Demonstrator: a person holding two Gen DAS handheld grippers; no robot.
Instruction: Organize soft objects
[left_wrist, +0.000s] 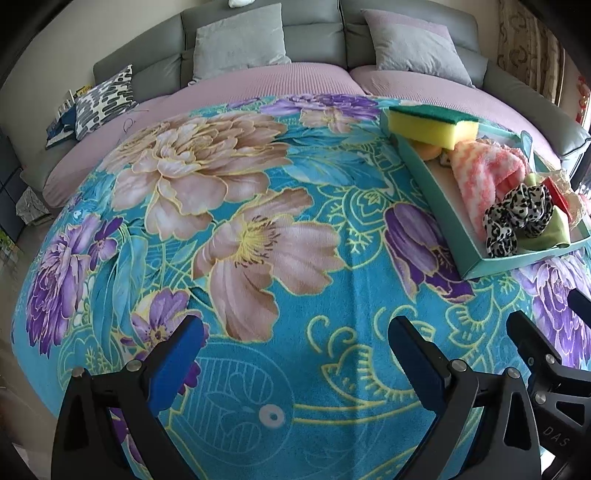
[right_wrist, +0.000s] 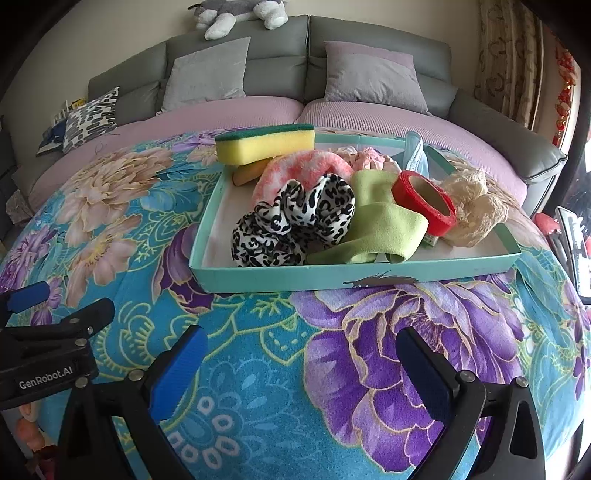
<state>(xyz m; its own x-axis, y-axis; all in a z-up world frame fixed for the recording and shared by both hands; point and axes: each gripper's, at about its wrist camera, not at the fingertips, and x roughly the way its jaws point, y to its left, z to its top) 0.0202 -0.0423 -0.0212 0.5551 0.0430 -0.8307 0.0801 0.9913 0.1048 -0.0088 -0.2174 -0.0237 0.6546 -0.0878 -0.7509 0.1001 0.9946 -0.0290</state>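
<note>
A teal tray sits on the floral blanket and holds soft things: a yellow-green sponge, a pink fluffy cloth, a leopard-print scrunchie, a green cloth, a red tape roll, a cream lace piece and a blue face mask. The tray also shows in the left wrist view at the right. My right gripper is open and empty, just in front of the tray. My left gripper is open and empty over bare blanket, left of the tray.
The floral blanket covers a table in front of a grey sofa with lilac seat covers, grey cushions and a patterned cushion. A plush toy lies on the sofa back. Curtains hang at the right.
</note>
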